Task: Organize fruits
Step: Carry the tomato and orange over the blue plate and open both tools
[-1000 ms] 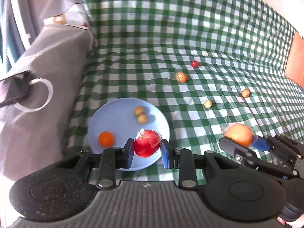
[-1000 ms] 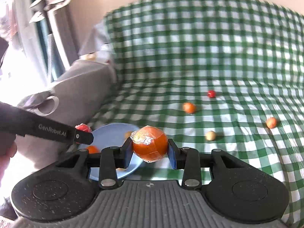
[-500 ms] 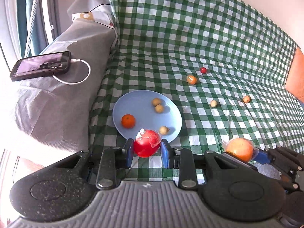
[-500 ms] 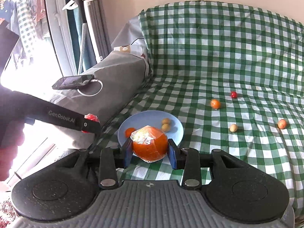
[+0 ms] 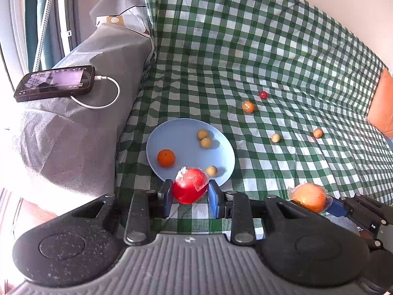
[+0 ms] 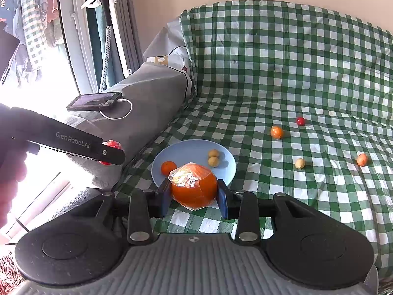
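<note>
Red fruit [image 5: 189,188], plastic-wrapped, is clamped between the left gripper [image 5: 189,198] fingers, held just short of the plate's [image 5: 179,132] near rim. Wrapped orange [image 6: 194,188] is clamped the same way in the right gripper [image 6: 194,198], also in front of the near rim. Both sets of jaws are closed down to fruit width, with no visible slack.

On the plate: a mandarin [image 5: 166,157] at left, two tan balls [image 5: 204,139] touching near the far side, one tan ball [image 5: 211,171] near the front edge.

Change over the last second: both grippers have been pulled back and raised. A second ago the plate was close under the left fingers; now it is seen whole, with the phone [image 5: 55,83] and its cable on the grey armrest [image 5: 73,132] brought into view. Neither grip has been altered. The front tan ball was not seen a second ago; whether it was hidden or added cannot be told.

Implication: neither held fruit has been delivered yet; a retreat rather than a drop is indicated, so placement is probably to be re-approached. Room is left on the plate's centre and right.

Still loose on the checked cloth [image 5: 270,49], well apart: small orange [image 5: 248,106], cherry-red ball [image 5: 263,95], tan ball [image 5: 275,138], small orange ball [image 5: 317,133]. Roughly half the sorting is judged outstanding.
</note>
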`<state>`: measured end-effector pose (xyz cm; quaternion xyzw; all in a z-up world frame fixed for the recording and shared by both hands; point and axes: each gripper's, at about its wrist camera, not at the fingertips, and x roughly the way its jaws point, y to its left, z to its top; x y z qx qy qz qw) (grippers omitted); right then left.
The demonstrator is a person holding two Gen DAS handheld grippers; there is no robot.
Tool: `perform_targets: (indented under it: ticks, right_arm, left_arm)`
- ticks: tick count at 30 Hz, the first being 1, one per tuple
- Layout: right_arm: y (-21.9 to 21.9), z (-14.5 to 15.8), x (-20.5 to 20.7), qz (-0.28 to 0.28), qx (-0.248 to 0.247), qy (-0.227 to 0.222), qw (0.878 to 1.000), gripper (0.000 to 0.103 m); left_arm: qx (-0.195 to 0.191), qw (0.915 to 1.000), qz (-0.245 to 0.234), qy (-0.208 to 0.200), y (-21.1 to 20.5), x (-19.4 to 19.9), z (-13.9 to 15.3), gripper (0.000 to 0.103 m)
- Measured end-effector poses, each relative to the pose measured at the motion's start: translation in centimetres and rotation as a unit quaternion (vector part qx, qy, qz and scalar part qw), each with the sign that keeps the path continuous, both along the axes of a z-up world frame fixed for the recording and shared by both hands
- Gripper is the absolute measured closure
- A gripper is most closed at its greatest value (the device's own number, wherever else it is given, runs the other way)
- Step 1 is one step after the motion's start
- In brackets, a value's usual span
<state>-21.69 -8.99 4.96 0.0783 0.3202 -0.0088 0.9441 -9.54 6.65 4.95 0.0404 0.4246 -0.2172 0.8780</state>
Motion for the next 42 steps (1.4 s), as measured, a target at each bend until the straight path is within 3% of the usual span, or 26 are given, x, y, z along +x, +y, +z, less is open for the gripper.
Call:
perform_targets:
  ticks: [9,21,42]
  right_arm:
    - [-0.2,-0.7,1.4,0.003,0.000,0.011,1.000,0.064]
    - [-0.8,-2.3,5.5,0.008,0.000,0.030,1.000,0.064]
    - [-2.8,-8.1,13.7,0.008,0.011,0.071,0.997,0.064]
  left_arm:
    - [0.001,0.9999,0.007,0.010,-0.3,1.1,-0.6,0.070]
    - [0.006,0.9997,0.015,0.020,-1.0,5.4,-1.7,0.070]
    - [0.030,0.9976,0.007,0.062,-5.5,13.5,-7.4,0.070]
